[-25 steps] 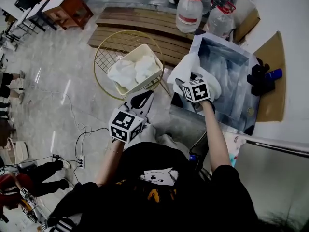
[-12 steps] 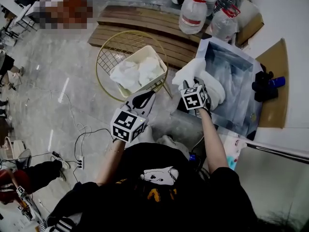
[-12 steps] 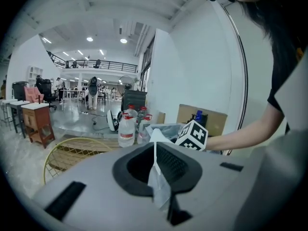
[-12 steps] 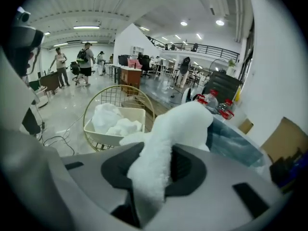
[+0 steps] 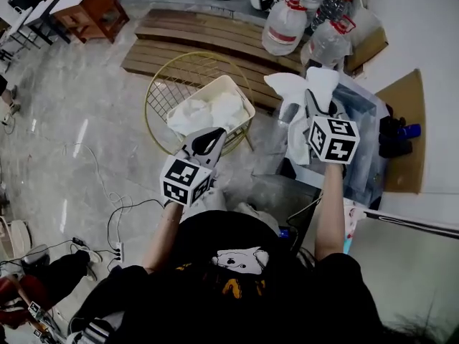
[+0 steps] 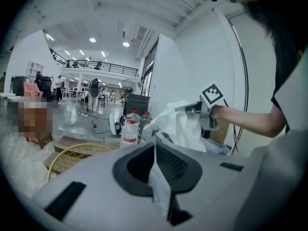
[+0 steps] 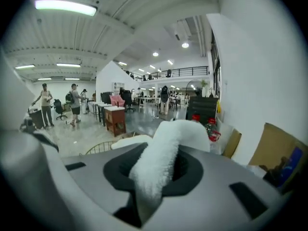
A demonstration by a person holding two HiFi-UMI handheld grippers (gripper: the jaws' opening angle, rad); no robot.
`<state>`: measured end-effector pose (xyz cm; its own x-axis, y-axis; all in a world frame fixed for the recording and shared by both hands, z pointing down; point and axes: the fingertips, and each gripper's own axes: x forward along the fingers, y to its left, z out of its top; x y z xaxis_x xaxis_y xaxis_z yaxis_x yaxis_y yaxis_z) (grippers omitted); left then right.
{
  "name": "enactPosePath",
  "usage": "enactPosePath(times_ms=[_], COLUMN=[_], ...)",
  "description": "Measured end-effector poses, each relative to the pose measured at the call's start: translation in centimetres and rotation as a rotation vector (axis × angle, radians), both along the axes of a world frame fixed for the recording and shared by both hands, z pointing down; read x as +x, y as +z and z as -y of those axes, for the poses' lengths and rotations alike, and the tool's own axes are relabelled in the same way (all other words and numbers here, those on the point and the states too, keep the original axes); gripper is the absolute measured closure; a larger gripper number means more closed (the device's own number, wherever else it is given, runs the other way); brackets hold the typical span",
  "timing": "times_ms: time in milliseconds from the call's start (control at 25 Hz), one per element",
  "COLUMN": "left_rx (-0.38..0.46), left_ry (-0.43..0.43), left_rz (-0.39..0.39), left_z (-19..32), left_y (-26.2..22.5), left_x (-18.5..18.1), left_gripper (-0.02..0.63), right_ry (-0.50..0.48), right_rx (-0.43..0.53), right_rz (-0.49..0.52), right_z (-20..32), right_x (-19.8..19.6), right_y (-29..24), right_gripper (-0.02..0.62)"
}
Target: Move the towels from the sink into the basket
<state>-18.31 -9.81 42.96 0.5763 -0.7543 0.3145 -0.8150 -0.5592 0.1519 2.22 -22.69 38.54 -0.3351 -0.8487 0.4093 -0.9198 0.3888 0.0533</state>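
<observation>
The right gripper [image 5: 314, 104] is clamped on a white towel [image 5: 292, 86]. Its jaws have just been closing, and the right gripper view shows a thick roll of terry cloth pinched in the slot between them, arching up and over the tips. From the head view the cloth spreads out past the jaws in two flaps and a further fold hangs down beside the marker cube. Gripper and towel are held in the air above the near left corner of the sink [image 5: 364, 120], clear of its rim.

The left gripper [image 5: 206, 142] has its jaws together. A thin pale strip runs along their seam in the left gripper view, and what it is cannot be told. This gripper hovers at the near edge of the basket [image 5: 244, 103], pointing toward it.

The basket is a cream tub set inside a round gold wire stand [image 5: 161, 92], on the floor left of the sink. A heap of towels [image 5: 208, 112] already lies in it, filling it to the rim.

Beyond the basket lie wooden slats [image 5: 193, 38], and large water bottles [image 5: 285, 26] stand at the far end of the sink. A sheet of cardboard [image 5: 407, 160] lies along the sink's right edge.
</observation>
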Motion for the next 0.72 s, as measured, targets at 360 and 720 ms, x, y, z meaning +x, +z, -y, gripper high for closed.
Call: enactPosePath(times_ms=[360, 720], left_rx=[0.006, -0.03], left_ry=[-0.016, -0.075], left_rz=[-0.029, -0.055], left_z=[2.4, 3.1], left_y=[-0.2, 1.3], left_x=[-8.0, -15.4], left_gripper=[0.588, 0.588], right_ry=[-0.142, -0.246], right_rx=[0.249, 0.084], right_rz=[0.113, 0.078], right_z=[4.3, 8.9], right_x=[-14.1, -27.2], right_y=[-12.5, -1.7], right_gripper=[0.522, 0.522])
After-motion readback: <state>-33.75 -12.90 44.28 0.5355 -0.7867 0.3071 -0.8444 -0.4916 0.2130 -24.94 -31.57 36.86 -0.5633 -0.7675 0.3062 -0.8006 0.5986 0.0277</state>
